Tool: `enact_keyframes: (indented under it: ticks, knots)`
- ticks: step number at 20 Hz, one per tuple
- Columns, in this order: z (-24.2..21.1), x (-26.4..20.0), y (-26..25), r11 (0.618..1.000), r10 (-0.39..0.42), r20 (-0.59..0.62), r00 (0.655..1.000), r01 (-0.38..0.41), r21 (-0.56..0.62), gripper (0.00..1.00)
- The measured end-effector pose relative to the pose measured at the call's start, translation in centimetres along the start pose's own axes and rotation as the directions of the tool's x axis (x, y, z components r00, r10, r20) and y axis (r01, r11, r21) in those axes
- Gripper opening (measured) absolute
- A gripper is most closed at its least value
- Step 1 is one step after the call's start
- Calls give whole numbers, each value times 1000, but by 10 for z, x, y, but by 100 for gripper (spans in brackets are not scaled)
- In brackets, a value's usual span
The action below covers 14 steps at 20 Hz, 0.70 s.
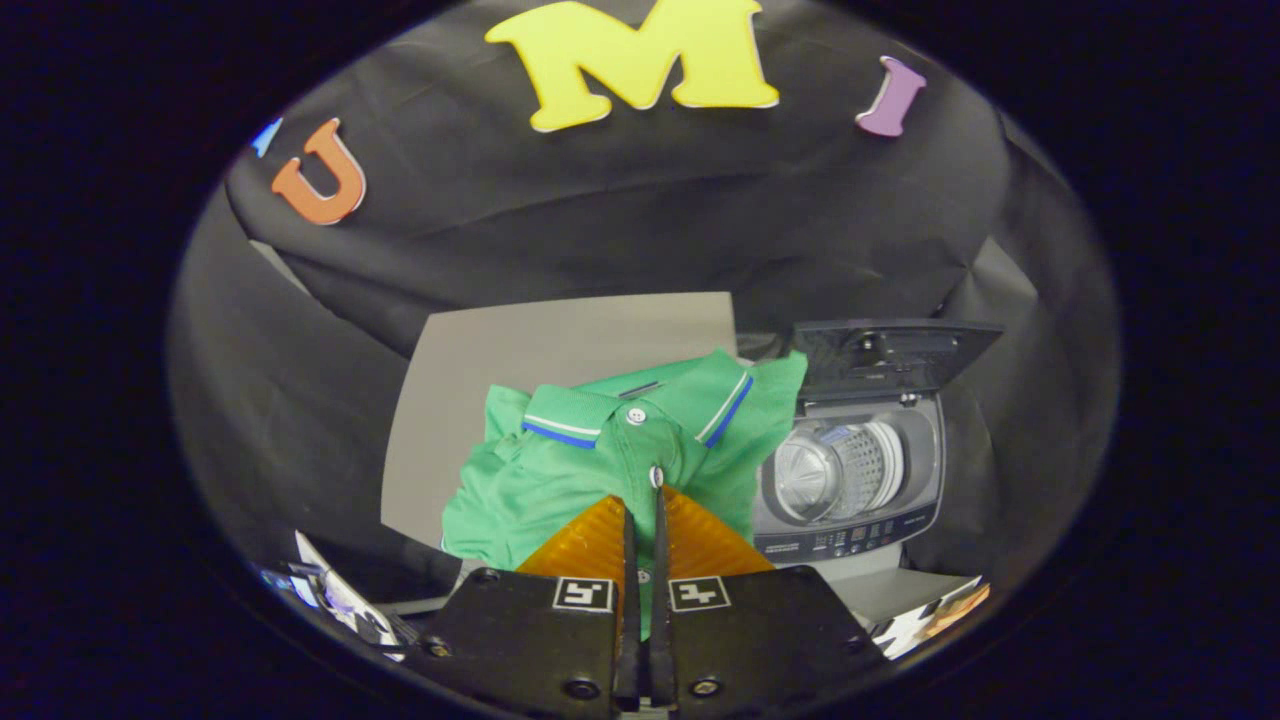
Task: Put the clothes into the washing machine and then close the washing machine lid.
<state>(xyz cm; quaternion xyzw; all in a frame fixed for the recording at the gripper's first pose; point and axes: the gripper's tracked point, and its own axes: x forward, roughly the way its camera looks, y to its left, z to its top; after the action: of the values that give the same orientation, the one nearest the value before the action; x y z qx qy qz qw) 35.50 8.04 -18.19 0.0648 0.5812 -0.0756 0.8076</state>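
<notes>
hand-held gripper (pixel 643 500) is clamping the green polo shirt (pixel 610 455) at its placket, fingers nearly closed with fabric between them. shirt is hanging over the grey tabletop (pixel 520 350). washing machine (pixel 850 475) is sitting at 2 o'clock of the fingers, lid (pixel 890 355) standing open, drum (pixel 835 470) showing.

No text, brand or number could be read. The washing machine (pixel 848 470), to the right of the fingers, carried small print along its near control panel (pixel 850 540), too tiny to make out. Two square black-and-white coded markers (pixel 641 594) sat on the gripper body.
</notes>
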Motion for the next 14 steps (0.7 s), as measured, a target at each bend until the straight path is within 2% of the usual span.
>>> enact_keyframes:
  ticks: [6, 8, 14]
  knots:
    - [-2, -18, -63, 988, -59, 34, 998, 54, 142, 8]
    - [-2, -21, -75, 981, -53, 44, 998, 44, 191, 7]
    - [-6, -32, -124, 969, -93, 61, 994, 76, 234, 7]
